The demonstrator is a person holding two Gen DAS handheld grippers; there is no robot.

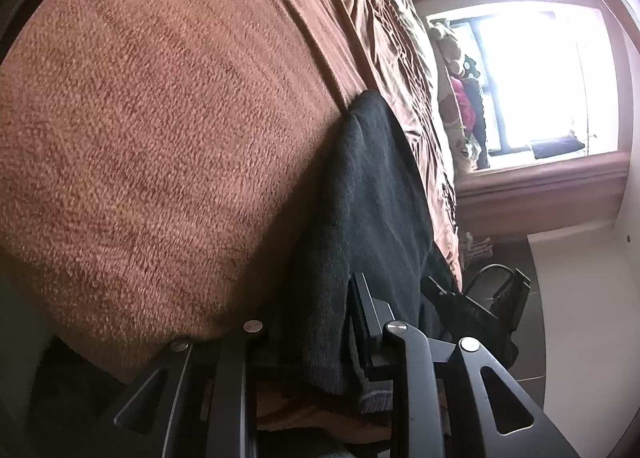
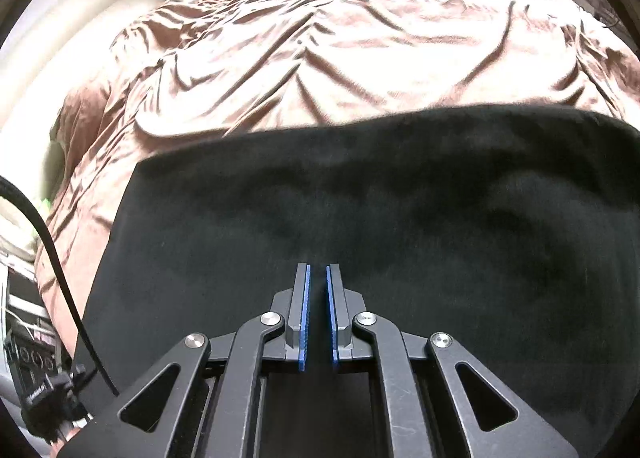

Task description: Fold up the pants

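Observation:
The black pants [image 2: 360,197] lie spread across a brown bed. My right gripper [image 2: 318,268] hovers over the middle of them, pointing steeply down. Its blue pads [image 2: 306,310] stand almost together, and I see no fold of cloth between them. In the left wrist view, which is rolled sideways, the pants [image 1: 368,193] run as a dark band from the bed into my left gripper [image 1: 320,298]. That gripper is shut on the cloth. One black finger [image 1: 362,298] shows beside the fabric, and the other is hidden under it.
A fuzzy brown blanket [image 1: 160,137] fills the left of the left wrist view, with wrinkled satin bedding [image 2: 320,49] beyond the pants. A bright window [image 1: 532,77] with soft toys [image 1: 452,97] and a black bag [image 1: 496,290] on the floor are at the right. A black cable [image 2: 48,242] hangs at the bed's left side.

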